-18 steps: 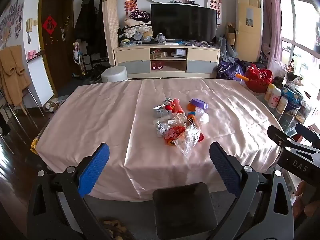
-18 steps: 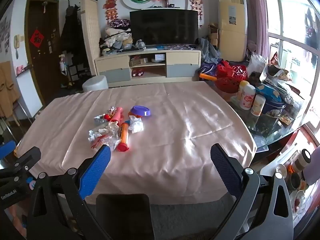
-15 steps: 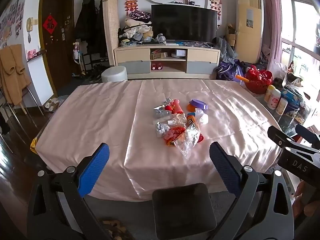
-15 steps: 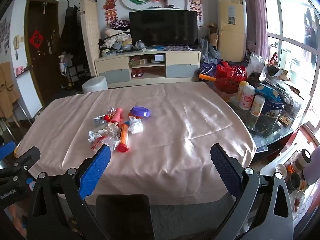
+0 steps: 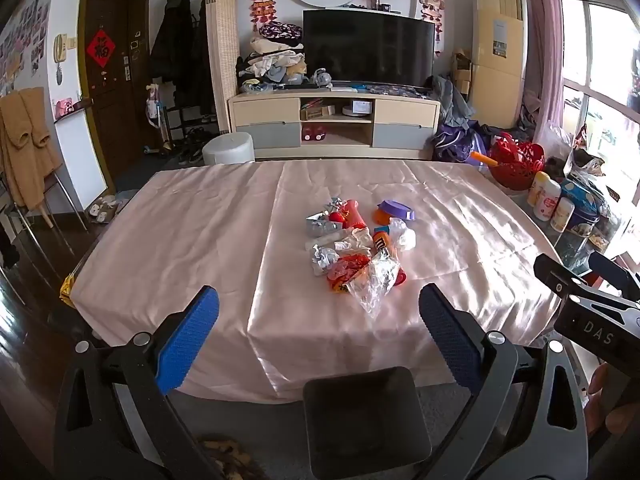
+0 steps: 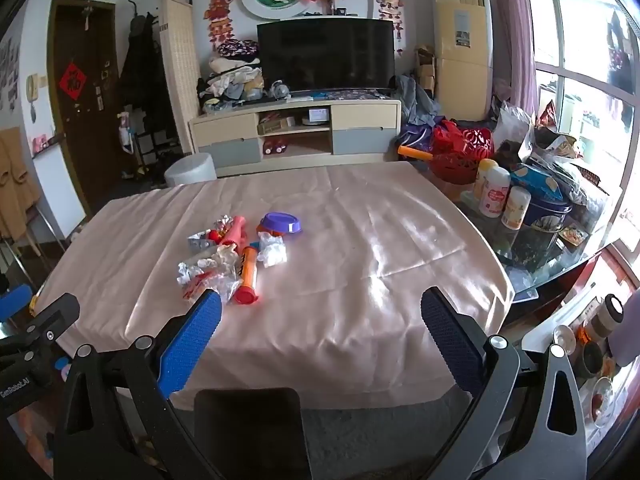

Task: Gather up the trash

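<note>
Nothing has shifted since the earlier frames. The left tool (image 5: pixel 318 332) and right tool (image 6: pixel 320 334) both hang released at the lower frame edge, short of the pink-clothed surface (image 5: pixel 192 240), whose centre holds the heap of crumpled wrappers and plastic trash (image 5: pixel 356 248).

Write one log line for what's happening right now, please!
left gripper: open, empty | right gripper: open, empty | trash pile: untouched on pink tablecloth

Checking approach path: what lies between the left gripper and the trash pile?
Only bare pink tablecloth separates the left gripper from the trash pile, per the left wrist view.
</note>
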A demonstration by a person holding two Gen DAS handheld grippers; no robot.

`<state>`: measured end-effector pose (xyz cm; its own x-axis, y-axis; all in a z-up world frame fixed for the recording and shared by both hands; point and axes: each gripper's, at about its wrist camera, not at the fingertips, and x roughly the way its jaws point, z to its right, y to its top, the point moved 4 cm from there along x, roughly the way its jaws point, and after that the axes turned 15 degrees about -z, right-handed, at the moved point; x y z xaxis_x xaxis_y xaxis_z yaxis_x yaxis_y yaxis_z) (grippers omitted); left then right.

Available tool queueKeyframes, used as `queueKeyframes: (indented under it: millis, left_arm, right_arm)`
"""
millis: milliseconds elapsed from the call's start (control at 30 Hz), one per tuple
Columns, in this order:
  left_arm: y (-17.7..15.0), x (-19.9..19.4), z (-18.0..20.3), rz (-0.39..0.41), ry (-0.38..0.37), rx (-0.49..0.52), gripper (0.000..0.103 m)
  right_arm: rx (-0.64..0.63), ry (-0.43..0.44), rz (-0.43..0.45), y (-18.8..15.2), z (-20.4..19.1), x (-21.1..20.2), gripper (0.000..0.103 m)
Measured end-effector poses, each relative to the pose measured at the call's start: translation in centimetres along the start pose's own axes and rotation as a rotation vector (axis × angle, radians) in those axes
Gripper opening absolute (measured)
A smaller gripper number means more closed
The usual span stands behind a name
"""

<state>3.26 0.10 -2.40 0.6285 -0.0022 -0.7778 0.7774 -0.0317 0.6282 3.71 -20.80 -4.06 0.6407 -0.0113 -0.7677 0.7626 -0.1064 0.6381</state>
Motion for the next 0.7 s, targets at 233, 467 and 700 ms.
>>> queueKeyframes:
  millis: [233, 467, 700]
  left_arm:
    - [0.01, -0.03, -0.06, 0.0, -0.003, 0.001, 0.095]
    - [0.0, -0.03, -0.06, 0.001, -0.003, -0.001, 0.095]
    - [-0.01, -0.03, -0.07, 0.001, -0.004, 0.0, 0.095]
  right_arm:
    - [0.0, 0.005, -0.003, -0.08, 0.03, 0.0, 0.1]
    - [0.005, 0.01, -0.003, -0.2, -0.06, 0.16, 0.1]
    - [0.005, 0.012, -0.004, -0.19, -0.07, 0.16, 0.1]
